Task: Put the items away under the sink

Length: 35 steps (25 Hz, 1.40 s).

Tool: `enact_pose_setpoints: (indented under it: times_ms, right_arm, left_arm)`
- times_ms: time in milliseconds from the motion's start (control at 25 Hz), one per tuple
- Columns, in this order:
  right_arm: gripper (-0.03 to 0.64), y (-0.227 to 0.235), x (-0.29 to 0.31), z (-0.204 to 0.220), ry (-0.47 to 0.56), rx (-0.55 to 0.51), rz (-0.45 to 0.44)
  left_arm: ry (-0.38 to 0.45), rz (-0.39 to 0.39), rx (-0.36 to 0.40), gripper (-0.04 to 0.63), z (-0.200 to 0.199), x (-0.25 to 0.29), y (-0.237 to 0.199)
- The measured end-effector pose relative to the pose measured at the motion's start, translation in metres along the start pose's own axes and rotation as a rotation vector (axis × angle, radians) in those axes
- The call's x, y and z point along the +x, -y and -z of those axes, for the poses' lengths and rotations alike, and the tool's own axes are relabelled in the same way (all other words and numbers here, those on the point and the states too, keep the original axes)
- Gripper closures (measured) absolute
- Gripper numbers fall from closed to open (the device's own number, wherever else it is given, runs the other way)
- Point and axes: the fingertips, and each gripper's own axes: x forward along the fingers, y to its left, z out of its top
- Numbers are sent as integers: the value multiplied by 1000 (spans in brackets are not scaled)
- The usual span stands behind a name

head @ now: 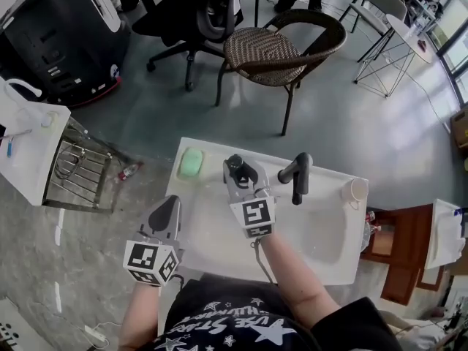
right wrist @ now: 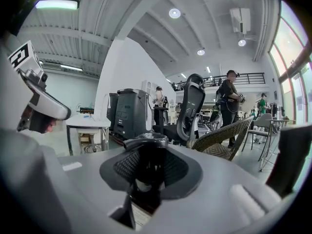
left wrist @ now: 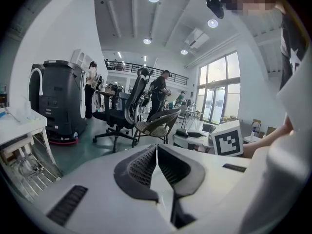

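Observation:
A white sink counter [head: 219, 247] lies below me, with a black faucet [head: 296, 175] behind the basin. My right gripper [head: 240, 175] is over the counter's back edge, shut on a black pump bottle [head: 235, 165]. In the right gripper view the bottle [right wrist: 145, 169] stands upright between the jaws, its pump head [right wrist: 145, 141] on top. A green soap bar [head: 190, 163] lies at the back left corner. A pale cup [head: 354, 192] sits at the back right. My left gripper [head: 165, 212] hangs at the counter's left edge, shut and empty, with the jaws touching [left wrist: 156, 156].
A wicker chair [head: 278, 46] and a black office chair [head: 194, 13] stand beyond the sink. A wire rack [head: 77, 167] and a white table [head: 29, 148] are at the left. A brown wooden cabinet [head: 398, 251] stands to the right. A black machine [head: 62, 35] sits far left.

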Motion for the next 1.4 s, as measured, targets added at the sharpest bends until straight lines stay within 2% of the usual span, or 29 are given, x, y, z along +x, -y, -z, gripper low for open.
enact_pose_setpoints:
  times_ms: [360, 600, 800, 1040, 1200, 1400]
  right_arm:
    - [520, -11, -51, -39, 38, 9, 66]
    - [520, -22, -107, -48, 57, 48, 175]
    - [520, -25, -166, -36, 36, 83, 302]
    - [520, -13, -228, -6, -6, 73, 413]
    - [520, -5, -253, 5, -3, 109, 442]
    - [520, 9, -282, 16, 9, 107, 428]
  left_arm:
    - [21, 71, 10, 579, 0, -20, 8]
    - [21, 163, 11, 580, 12, -40, 21]
    - [2, 262, 29, 580, 27, -48, 40]
    - [-30, 332, 47, 580, 48, -49, 71]
    - [-27, 353, 57, 579, 53, -56, 96]
    - [-25, 318, 64, 580, 56, -58, 123]
